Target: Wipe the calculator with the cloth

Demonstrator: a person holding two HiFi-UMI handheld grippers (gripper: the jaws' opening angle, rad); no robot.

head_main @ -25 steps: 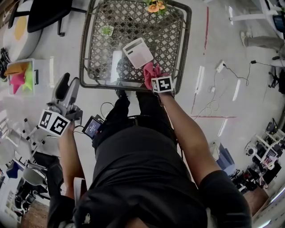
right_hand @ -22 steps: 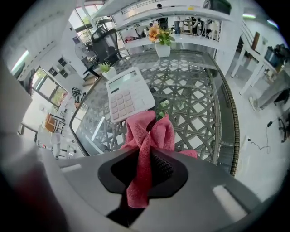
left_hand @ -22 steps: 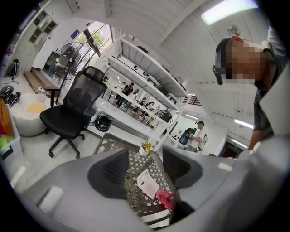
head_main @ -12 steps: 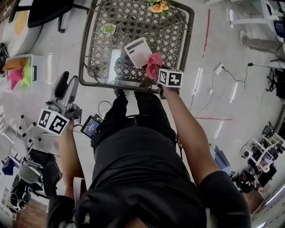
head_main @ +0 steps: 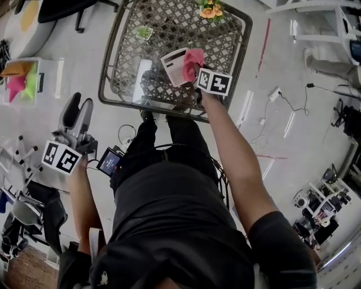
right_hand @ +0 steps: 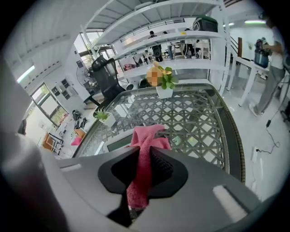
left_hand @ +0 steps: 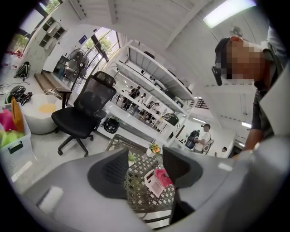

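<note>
Off the table's left edge, over the floor:

1. Left tool. It is hanging idle, jaws standing apart with nothing between them. The left gripper view is looking across at the table from well away.
2. Table. Its lattice top under glass is carrying all the remaining items.
3. Small green plant. It is sitting toward the far left corner.
4. Calculator. White, it is lying flat and skewed near the table's middle, a little toward the near edge.
5. Cloth. Pink, it is bunching over the calculator's right edge. Whether it is pressing on the casing or hanging just above cannot be told.
6. Right tool. It is pinching a narrow fold of the cloth between closed jaws, with the loose end sticking out past the tips.
7. Pot of orange flowers. It is standing at the far edge.

Hazards, as judged:
- Nothing is bracing the calculator. On smooth glass, a sideways stroke is likely to be pushing it along rather than wiping it, possibly toward an edge.
- The grip is taking only a thin fold, so drag against the keys could be pulling the cloth free.
- A hard press risks the tips themselves scraping the casing.
</note>
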